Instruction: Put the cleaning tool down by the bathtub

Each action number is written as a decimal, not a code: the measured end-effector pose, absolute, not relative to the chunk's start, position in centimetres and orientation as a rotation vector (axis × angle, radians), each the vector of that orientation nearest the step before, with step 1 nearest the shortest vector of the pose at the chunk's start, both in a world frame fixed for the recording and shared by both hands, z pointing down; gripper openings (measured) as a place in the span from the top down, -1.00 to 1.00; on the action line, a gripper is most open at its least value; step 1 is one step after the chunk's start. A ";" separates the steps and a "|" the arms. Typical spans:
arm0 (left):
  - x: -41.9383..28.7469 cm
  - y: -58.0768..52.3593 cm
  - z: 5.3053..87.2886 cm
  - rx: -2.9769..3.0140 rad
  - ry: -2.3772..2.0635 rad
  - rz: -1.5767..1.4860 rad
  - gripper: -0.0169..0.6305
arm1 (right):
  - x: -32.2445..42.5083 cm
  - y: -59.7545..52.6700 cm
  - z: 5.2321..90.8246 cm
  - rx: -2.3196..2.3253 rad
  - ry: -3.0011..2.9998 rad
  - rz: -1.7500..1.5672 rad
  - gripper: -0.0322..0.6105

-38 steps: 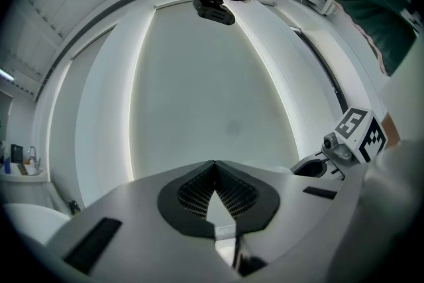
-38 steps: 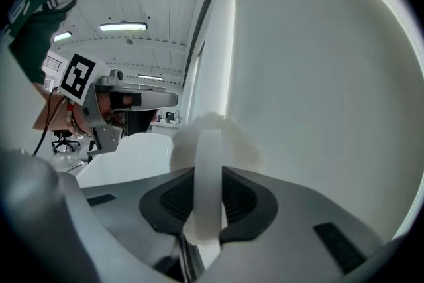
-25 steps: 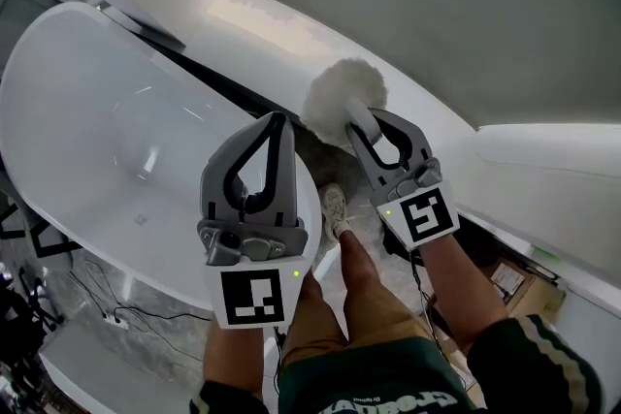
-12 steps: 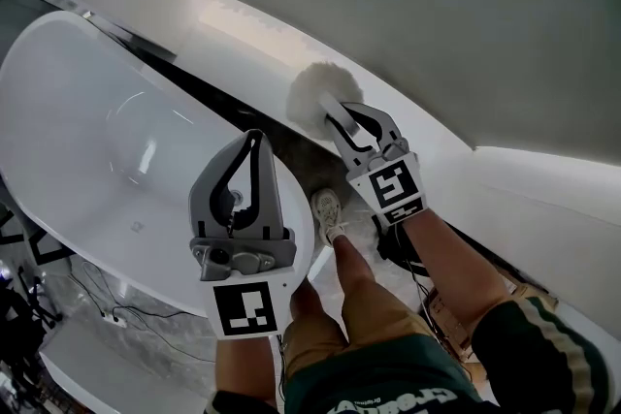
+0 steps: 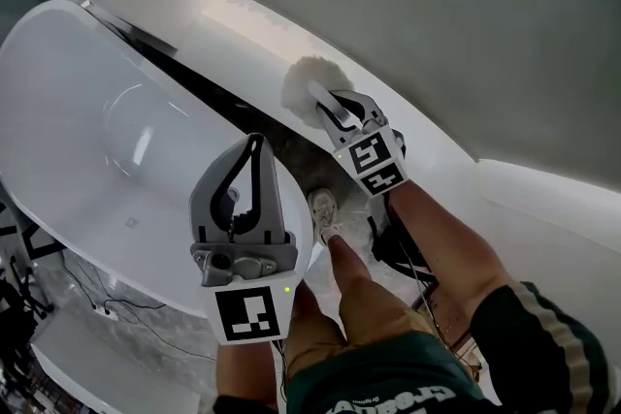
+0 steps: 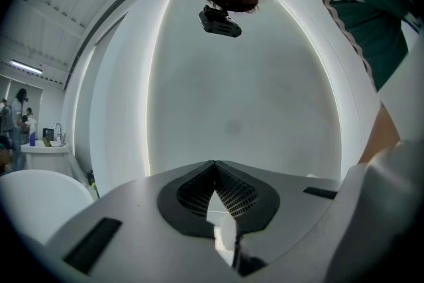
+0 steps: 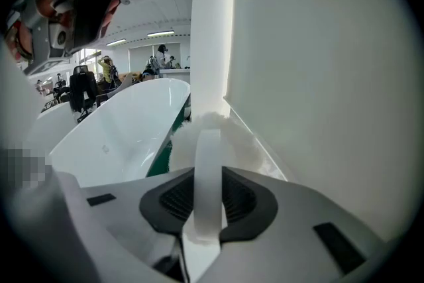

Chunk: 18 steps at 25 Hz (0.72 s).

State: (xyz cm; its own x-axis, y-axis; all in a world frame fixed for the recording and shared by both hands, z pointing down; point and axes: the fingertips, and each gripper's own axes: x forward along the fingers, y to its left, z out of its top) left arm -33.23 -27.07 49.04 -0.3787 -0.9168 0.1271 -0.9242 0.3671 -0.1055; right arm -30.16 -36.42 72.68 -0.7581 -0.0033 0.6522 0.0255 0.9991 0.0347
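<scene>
Cleaning tool (image 5: pixel 305 82) hanging over floor gap, just beside bathtub (image 5: pixel 87 141). Am keeping my left gripper (image 5: pixel 257 143) pinched shut, empty. My right gripper (image 5: pixel 327 105) is clamping the tool's white handle. Am worrying: fluffy head catching white ledge (image 5: pixel 233 29), tool tipping on release. Marble floor (image 5: pixel 294 153) looking slick, grey wall (image 5: pixel 456 15) crowding right.

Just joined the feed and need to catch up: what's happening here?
A person's right hand-held gripper is clamped on the flat white handle of a fluffy white cleaning tool. The tool's head hangs close to the white ledge beside the white oval bathtub, and it is not released yet. The left hand-held gripper is shut and empty, over the tub's rim.
</scene>
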 end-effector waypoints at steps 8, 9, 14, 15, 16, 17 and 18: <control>-34.7 -25.9 50.5 1.661 -2.554 0.197 0.93 | -32.0 -37.3 77.6 -0.067 -2.309 -0.059 0.61; -34.7 -25.7 50.7 1.655 -2.552 0.196 0.93 | -32.1 -37.2 78.1 -0.081 -2.292 -0.061 0.61; -34.7 -24.7 51.5 1.616 -2.555 0.208 0.93 | -32.9 -36.3 80.8 -0.183 -2.197 -0.173 0.61; -34.7 -24.5 51.6 1.609 -2.554 0.198 0.93 | -32.9 -36.3 81.3 -0.191 -2.177 -0.182 0.61; -34.7 -24.4 51.8 1.603 -2.552 0.190 0.93 | -33.0 -36.3 81.8 -0.194 -2.158 -0.190 0.61; -34.7 -24.2 51.9 1.598 -2.549 0.184 0.93 | -33.2 -36.2 82.2 -0.198 -2.143 -0.199 0.61; -34.7 -24.0 52.0 1.595 -2.545 0.181 0.93 | -33.4 -36.1 82.6 -0.204 -2.129 -0.210 0.61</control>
